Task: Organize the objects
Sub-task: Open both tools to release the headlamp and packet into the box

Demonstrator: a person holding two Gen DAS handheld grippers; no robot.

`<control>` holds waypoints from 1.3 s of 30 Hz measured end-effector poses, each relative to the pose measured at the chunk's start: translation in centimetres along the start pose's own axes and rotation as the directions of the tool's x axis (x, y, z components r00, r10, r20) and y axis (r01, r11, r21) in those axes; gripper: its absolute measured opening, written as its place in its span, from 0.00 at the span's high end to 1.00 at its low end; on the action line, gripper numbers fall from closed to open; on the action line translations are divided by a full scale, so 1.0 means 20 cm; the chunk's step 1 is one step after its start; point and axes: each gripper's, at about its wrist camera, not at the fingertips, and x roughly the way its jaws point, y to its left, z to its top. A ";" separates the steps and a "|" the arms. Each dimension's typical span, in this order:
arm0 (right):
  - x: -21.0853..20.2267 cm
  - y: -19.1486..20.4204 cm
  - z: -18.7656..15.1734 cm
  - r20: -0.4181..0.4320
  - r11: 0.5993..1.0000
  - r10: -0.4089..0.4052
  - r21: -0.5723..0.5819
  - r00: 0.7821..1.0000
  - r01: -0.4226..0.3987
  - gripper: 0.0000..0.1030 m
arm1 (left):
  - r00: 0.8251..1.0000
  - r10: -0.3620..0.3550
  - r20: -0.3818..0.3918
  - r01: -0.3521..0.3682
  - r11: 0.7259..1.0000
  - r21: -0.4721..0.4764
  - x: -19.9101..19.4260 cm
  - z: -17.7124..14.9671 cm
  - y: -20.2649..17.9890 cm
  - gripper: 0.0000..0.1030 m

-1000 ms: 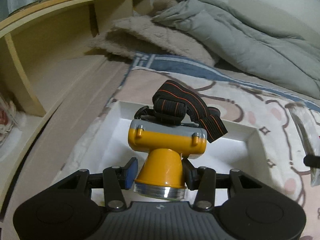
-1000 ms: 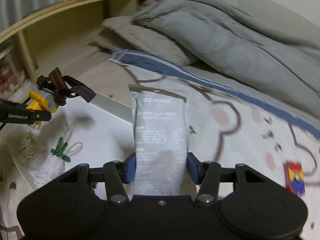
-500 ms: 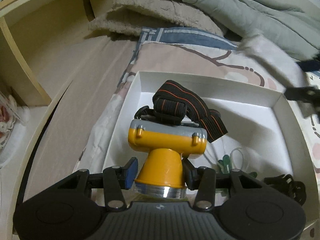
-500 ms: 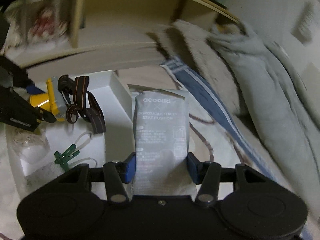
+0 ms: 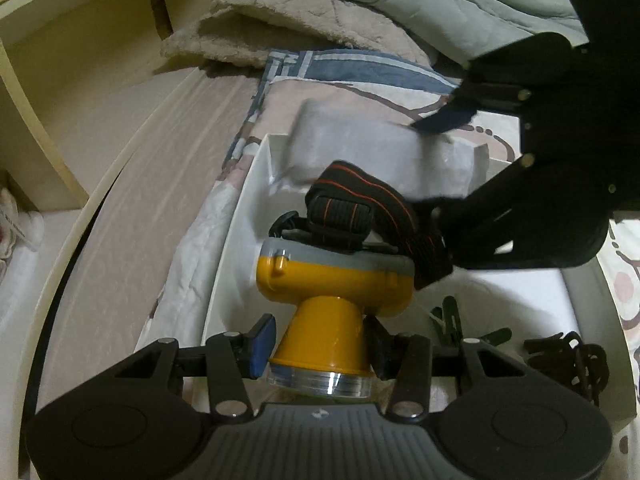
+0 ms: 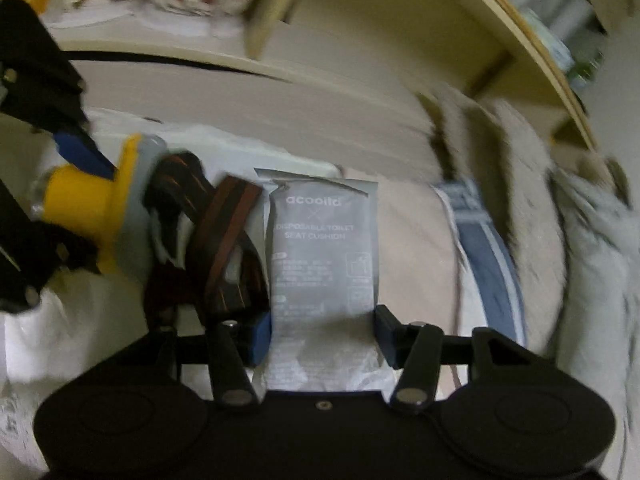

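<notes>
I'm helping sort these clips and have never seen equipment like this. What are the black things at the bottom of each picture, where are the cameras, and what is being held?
No robot here: a person carries a hand-held two-finger tool in each hand, and each tool has a wide-angle camera looking forward along its fingers. The black shape at the bottom of each picture is the tool itself.

The left camera shows the left gripper shut on the neck of a yellow headlamp with a black strap, held over a white box on a bed. Green clips and a black cord lie inside the box.

The right camera shows the right gripper with a grey packet of disposable toilet seat cushions between its fingers. Its fingers are opening, with gaps showing beside the packet, seemingly letting it go at the box's far end.

Blankets and a wooden shelf are behind.
</notes>
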 end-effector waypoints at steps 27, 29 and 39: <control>-0.17 -0.28 -0.20 -0.046 0.858 0.121 0.507 0.992 -0.081 0.35 | 0.999 0.053 0.007 -0.051 0.985 -0.162 0.03 0.05 0.02 0.34; -0.20 -0.28 -0.21 -0.037 0.846 0.125 0.526 0.991 -0.087 0.34 | 0.998 0.056 0.014 -0.053 0.985 -0.164 0.01 0.06 0.01 0.33; -0.39 -0.29 -0.30 0.006 0.778 0.109 0.622 0.994 -0.089 0.31 | 0.998 0.047 0.044 -0.038 0.982 -0.182 -0.12 0.05 -0.05 0.27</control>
